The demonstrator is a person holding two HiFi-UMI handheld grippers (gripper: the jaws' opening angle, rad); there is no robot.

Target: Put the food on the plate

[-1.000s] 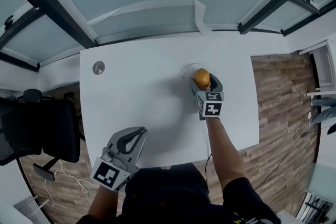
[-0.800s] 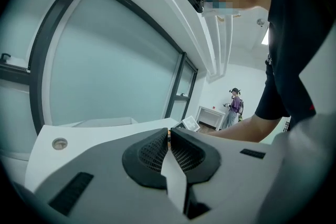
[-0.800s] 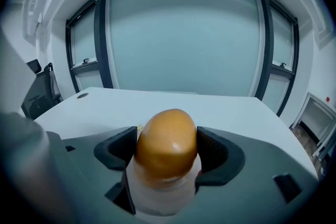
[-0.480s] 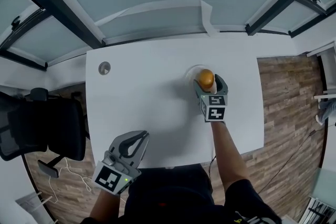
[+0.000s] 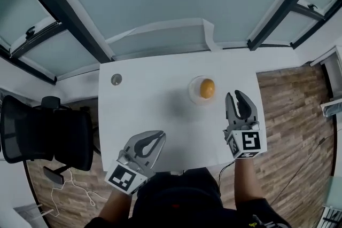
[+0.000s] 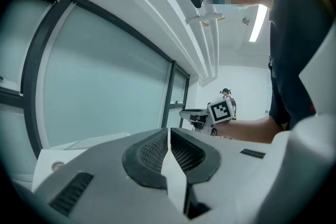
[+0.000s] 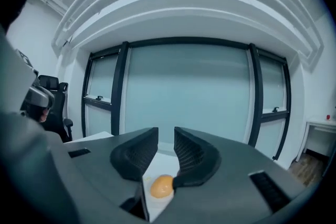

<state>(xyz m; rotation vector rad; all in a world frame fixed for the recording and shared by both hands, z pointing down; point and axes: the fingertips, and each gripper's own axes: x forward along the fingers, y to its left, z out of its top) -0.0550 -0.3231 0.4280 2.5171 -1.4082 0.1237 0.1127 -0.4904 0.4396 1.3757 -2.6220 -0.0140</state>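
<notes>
An orange, round piece of food [image 5: 207,88] lies on a small clear plate [image 5: 192,91] on the white table [image 5: 155,109]. My right gripper [image 5: 235,94] hangs to the right of the plate and nearer to me, clear of the food. Its jaws have just been closing and stand a narrow gap apart with nothing between them. In the right gripper view the food [image 7: 161,186] shows below and beyond the right gripper [image 7: 166,136]. My left gripper [image 5: 161,136] is shut and empty over the table's near edge; its pads [image 6: 157,150] meet in the left gripper view.
A round metal grommet [image 5: 116,79] sits in the table's far left corner. A black office chair [image 5: 48,136] stands left of the table. Wooden floor lies to the right, glass partitions behind. The right gripper's marker cube [image 6: 220,111] shows in the left gripper view.
My right gripper has left the orange food on the plate, drawn back towards me and to the right, and its jaws have narrowed. The left gripper has risen a little.
</notes>
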